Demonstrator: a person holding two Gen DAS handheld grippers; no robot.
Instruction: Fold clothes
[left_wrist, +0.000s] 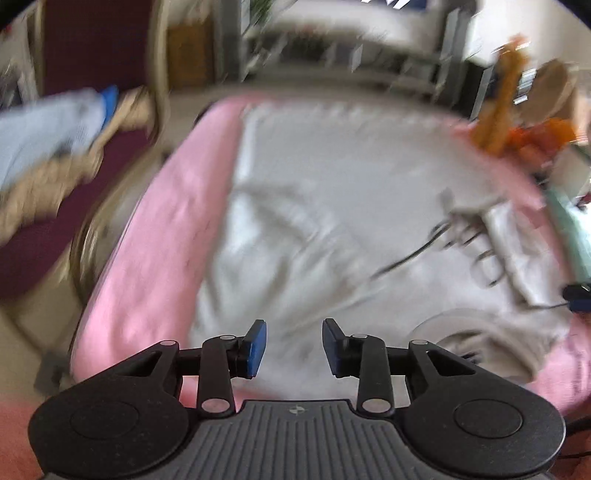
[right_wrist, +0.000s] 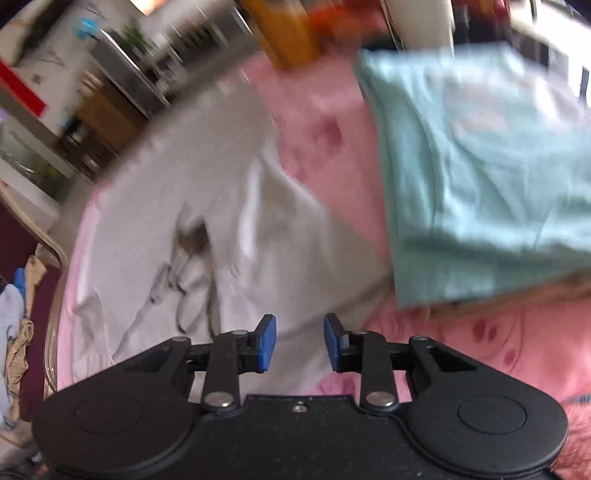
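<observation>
While both pictures are blurred, the left gripper (left_wrist: 294, 347) and the right gripper (right_wrist: 300, 341) each stand spread with nothing between the blue pads. A white garment (left_wrist: 317, 206) lies flat on the pink bed cover (left_wrist: 155, 236) (black print at 3 o'clock). A folded green cloth (right_wrist: 480, 166) sits at 2 o'clock of the right gripper.

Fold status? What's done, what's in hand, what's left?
Done: a teal garment lies folded on the pink cover. In hand: nothing; the left gripper and right gripper both stand open and empty above the grey hoodie, which lies spread and creased, seemingly not fully folded. Left: finish the hoodie, then the clothes pile on the chair.
</observation>
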